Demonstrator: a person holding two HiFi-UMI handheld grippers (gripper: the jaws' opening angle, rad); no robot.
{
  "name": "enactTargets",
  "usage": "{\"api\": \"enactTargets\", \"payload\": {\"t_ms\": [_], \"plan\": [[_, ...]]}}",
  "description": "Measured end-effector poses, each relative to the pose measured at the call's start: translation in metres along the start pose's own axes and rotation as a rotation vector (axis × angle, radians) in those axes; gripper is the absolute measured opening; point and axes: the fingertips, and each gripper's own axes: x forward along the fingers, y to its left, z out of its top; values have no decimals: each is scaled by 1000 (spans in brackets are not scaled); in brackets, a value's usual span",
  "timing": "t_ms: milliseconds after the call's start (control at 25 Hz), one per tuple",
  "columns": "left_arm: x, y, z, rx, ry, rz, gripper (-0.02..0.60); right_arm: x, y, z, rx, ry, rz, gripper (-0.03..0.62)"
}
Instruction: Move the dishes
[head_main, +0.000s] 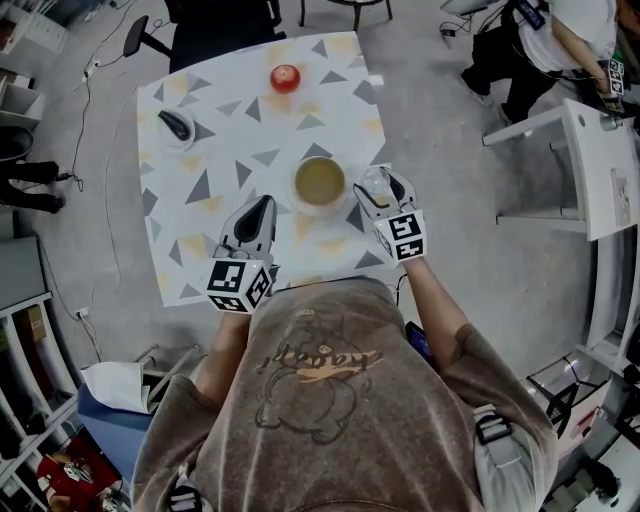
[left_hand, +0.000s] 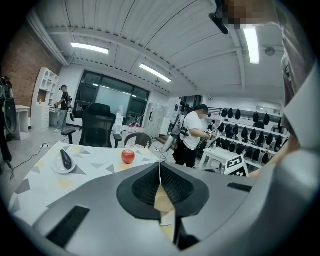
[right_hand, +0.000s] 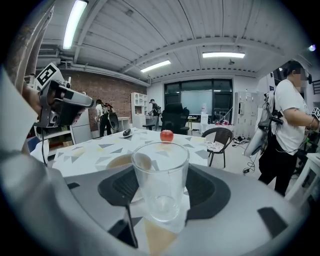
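White table (head_main: 200, 120) with grey triangles carries all the dishes. Tan bowl (head_main: 319, 182) sits near its centre, between the two grippers. Right gripper (head_main: 383, 183) clamps a clear glass (right_hand: 160, 177) by its sides. The glass is upright, long axis vertical, mouth up, just right of the bowl and close above the tabletop. Probable next move: straight down, keeping clear of the bowl rim. Left gripper (head_main: 258, 208) rests left of the bowl, jaws closed and empty. Apple (head_main: 285, 77) lies at the far edge.
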Motion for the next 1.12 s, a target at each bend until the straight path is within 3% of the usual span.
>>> {"api": "enactTargets", "payload": {"t_ms": [1120], "plan": [[6, -2, -4, -1, 24, 1, 20, 19, -10, 10, 14, -42, 15, 304]]}}
